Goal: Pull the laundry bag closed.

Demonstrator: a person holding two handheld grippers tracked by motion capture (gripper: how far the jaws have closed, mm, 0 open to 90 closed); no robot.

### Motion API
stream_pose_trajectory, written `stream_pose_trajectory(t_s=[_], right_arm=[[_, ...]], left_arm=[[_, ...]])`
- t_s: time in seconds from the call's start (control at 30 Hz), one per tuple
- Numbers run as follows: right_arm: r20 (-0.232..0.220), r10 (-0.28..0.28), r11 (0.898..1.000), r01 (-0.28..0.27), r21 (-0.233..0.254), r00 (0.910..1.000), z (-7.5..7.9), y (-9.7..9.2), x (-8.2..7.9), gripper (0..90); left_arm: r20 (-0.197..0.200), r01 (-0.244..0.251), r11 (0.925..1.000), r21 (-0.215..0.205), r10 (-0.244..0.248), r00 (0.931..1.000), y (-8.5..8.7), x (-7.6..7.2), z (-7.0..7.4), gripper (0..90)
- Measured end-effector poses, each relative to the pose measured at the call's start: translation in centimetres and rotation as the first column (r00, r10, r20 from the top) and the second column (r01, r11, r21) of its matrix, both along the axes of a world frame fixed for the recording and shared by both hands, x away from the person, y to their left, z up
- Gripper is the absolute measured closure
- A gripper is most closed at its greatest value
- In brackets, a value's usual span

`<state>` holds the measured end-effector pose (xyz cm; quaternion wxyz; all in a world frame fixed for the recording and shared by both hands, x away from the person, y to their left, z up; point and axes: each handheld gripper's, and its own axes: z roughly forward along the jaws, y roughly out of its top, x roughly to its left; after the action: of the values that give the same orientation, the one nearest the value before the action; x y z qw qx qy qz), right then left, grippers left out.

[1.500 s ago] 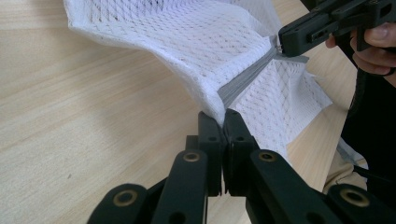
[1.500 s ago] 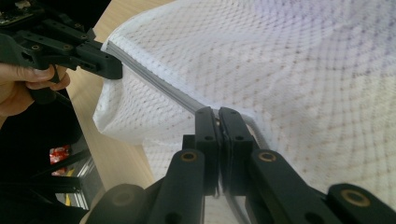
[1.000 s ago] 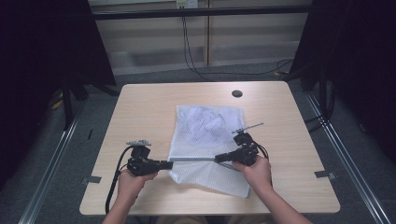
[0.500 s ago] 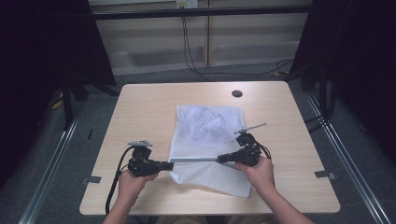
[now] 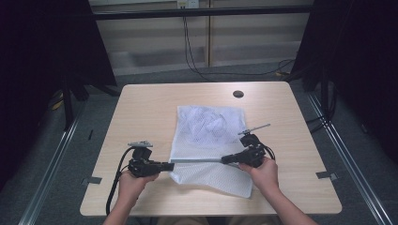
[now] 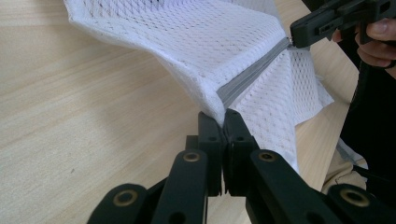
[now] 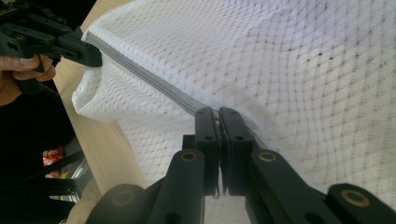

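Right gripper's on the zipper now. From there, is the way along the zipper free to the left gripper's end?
Probably yes. The right gripper is shut on the zipper, which runs taut and bare across the mesh bag to the left gripper, clamped on its far end. Nothing lies across it.

A pale wooden table (image 5: 141, 108) with rounded corners stands on grey floor (image 5: 61, 183). Near its far edge sits a dark round hole (image 5: 238, 93). Black cables (image 5: 190, 51) hang down the back wall, and black curtains (image 5: 42, 42) flank both sides.
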<state>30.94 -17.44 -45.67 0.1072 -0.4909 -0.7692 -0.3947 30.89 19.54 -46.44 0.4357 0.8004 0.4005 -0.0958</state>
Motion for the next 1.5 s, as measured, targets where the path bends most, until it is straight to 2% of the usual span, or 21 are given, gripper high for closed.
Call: stream_pose_trajectory(t_s=[0.4, 0.5, 0.6, 0.7, 0.77, 1.03, 1.13, 1.5], right_arm=[[0.001, -0.001, 1.0, 0.001, 0.005, 1.0, 0.0, -0.4, -0.1, 87.1], [0.0, -0.001, 1.0, 0.001, -0.001, 1.0, -0.1, -0.4, -0.2, 87.1], [0.0, -0.008, 1.0, 0.008, -0.014, 1.0, -0.2, -0.7, -0.2, 87.1], [-0.004, -0.018, 1.0, 0.018, 0.004, 0.9998, -0.3, -1.2, -0.2, 87.1], [-0.003, -0.014, 1.0, 0.014, -0.006, 0.9999, -0.3, -1.2, -0.3, 87.1], [0.002, -0.016, 1.0, 0.016, -0.013, 0.9999, -0.3, -1.5, -0.5, 87.1], [0.001, -0.024, 1.0, 0.024, -0.012, 0.9997, -0.4, -1.9, -0.6, 87.0], [0.0, -0.031, 0.999, 0.031, -0.003, 0.9995, -0.5, -2.4, -0.7, 87.0]], left_arm=[[-0.005, 0.002, 1.0, -0.001, -0.002, 1.0, -0.2, 0.0, -0.1, 88.2], [-0.002, 0.007, 0.9999, 0.01, -0.007, 1.0, -0.1, 0.0, -0.1, 88.2], [-0.007, -0.003, 1.0, 0.004, 0.003, 1.0, 0.0, 0.0, -0.1, 88.2], [-0.004, 0.011, 0.9999, 0.007, -0.011, 0.9999, -0.1, 0.0, -0.1, 88.2], [-0.011, 0.007, 1.0, 0.004, -0.007, 0.9999, -0.2, 0.0, -0.1, 88.2], [0.0, -0.001, 0.9999, 0.011, 0.001, 1.0, 0.0, 0.0, 0.0, 88.2], [-0.003, 0.002, 1.0, 0.001, -0.002, 1.0, -0.1, 0.0, -0.1, 88.2], [-0.001, 0.008, 0.9999, 0.01, -0.008, 1.0, -0.1, 0.0, -0.1, 88.2]])
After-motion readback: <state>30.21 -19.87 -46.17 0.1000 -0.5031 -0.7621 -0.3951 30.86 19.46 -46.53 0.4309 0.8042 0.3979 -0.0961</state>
